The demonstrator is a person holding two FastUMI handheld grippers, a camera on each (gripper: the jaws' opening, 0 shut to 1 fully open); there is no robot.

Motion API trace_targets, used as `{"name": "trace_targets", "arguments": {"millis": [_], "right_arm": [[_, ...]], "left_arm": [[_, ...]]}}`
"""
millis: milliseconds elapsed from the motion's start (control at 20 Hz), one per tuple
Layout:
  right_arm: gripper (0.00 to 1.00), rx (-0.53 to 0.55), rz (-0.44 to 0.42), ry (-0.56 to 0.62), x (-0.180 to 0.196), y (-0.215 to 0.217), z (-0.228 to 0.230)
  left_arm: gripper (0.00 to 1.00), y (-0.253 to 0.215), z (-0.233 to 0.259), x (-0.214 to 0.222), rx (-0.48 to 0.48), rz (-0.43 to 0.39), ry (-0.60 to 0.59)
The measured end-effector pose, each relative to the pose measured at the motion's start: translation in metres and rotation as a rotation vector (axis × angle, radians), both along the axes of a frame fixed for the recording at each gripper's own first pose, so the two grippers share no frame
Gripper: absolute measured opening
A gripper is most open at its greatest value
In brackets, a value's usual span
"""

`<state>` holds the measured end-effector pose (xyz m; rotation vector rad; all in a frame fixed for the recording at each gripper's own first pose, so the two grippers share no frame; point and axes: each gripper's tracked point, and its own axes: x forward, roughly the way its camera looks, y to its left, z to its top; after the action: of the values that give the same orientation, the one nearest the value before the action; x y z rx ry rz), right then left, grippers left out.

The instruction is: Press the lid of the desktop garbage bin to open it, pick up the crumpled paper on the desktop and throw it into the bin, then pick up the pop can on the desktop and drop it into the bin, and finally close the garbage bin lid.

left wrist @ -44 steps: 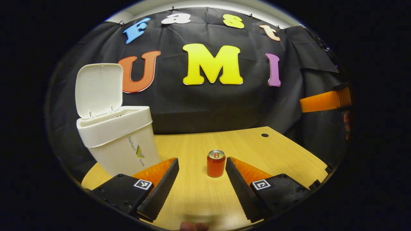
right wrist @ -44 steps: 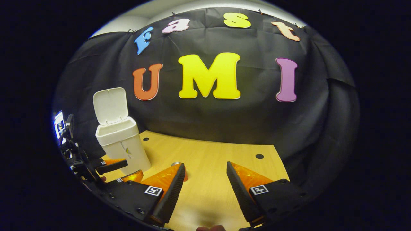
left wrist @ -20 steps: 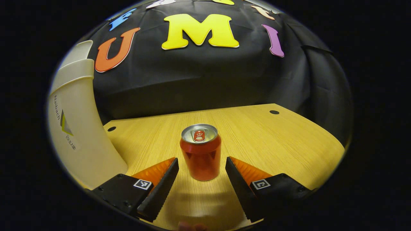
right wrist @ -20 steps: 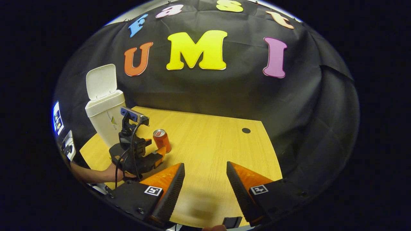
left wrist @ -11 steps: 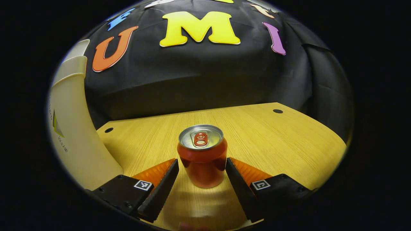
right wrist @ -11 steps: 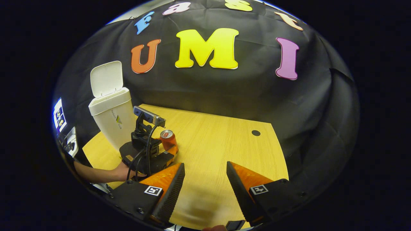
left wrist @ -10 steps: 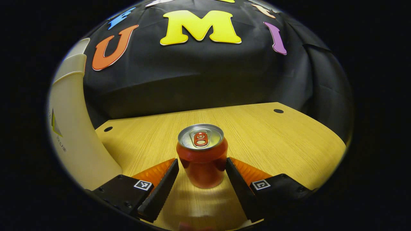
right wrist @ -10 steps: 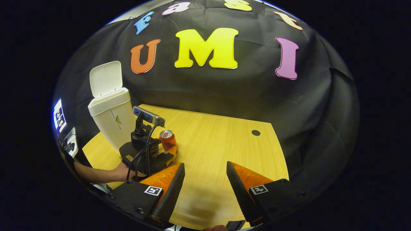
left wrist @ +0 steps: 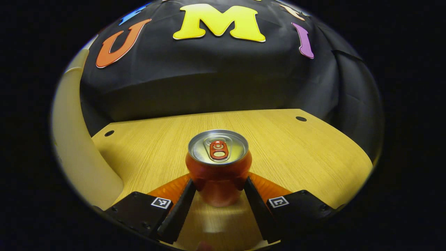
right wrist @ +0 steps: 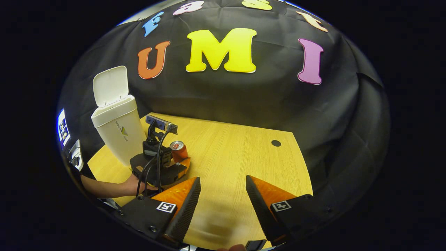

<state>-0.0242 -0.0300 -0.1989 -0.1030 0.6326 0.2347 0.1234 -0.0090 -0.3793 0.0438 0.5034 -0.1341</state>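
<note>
In the left gripper view, a red pop can with a silver top stands upright on the wooden table. My left gripper has a finger pressed against each side of the can's lower body. The white bin curves along the left edge, close beside that gripper. The right gripper view has the bin at far left with its lid standing open. There the left gripper is around the can, just right of the bin. My right gripper hangs open above the table's near edge, holding nothing.
A person's hand holds the left gripper at the table's near left. The table has small round holes near its back corners. Black cloth walls close in behind and to the right.
My left gripper has moved forward over the table until the can sat between its fingers, then the fingers closed in on the can. The right gripper has barely moved.
</note>
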Motion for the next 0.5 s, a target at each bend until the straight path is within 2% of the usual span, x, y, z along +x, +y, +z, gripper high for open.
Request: {"name": "trace_targets", "arguments": {"millis": [300, 500], "right_arm": [[0.84, 0.044, -0.023, -0.026, -0.005, 0.005, 0.009], [0.84, 0.082, -0.013, -0.063, -0.01, 0.013, 0.024]], "left_arm": [[0.85, -0.004, 0.089, -0.01, 0.01, -0.008, -0.135], [0.85, 0.015, 0.167, -0.014, -0.012, 0.061, -0.229]]}}
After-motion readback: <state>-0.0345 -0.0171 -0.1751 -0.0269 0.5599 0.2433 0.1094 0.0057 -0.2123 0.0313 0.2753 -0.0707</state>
